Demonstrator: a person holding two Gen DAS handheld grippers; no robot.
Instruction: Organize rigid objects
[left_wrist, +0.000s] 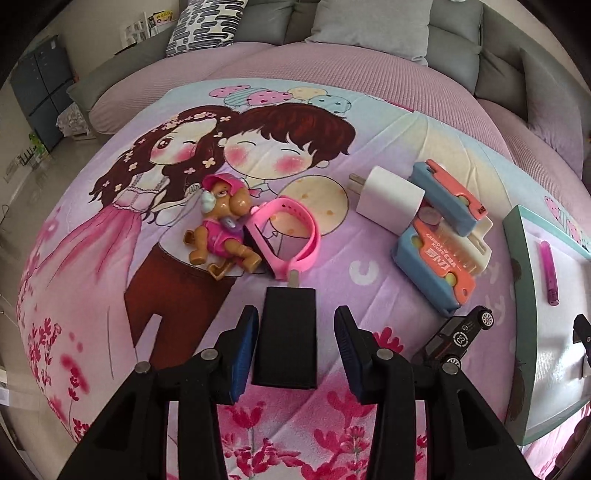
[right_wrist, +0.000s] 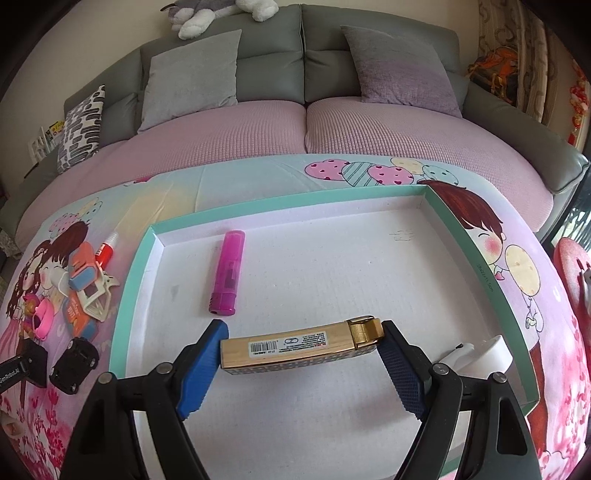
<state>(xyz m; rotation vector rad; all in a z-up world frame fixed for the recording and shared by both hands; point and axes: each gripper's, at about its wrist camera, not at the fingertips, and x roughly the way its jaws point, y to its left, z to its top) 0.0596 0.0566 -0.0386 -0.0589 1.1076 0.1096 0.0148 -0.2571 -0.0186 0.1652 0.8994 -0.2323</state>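
My left gripper (left_wrist: 295, 336) is open around a black charger block (left_wrist: 287, 338) that lies on the cartoon blanket; small gaps show on both sides. My right gripper (right_wrist: 304, 341) spans a gold lighter (right_wrist: 301, 347) lengthwise inside the teal-rimmed white tray (right_wrist: 476, 236); the pads sit at its two ends, and I cannot tell if they press it. A pink lighter (right_wrist: 229, 273) lies in the tray, and also shows in the left wrist view (left_wrist: 549, 273).
On the blanket lie a toy pup (left_wrist: 221, 229), a pink watch band (left_wrist: 284, 232), a white charger (left_wrist: 389, 197), blue-orange knife cases (left_wrist: 436, 258) and a black toy car (left_wrist: 458, 338). A white object (right_wrist: 480, 352) sits in the tray's right corner. Sofa behind.
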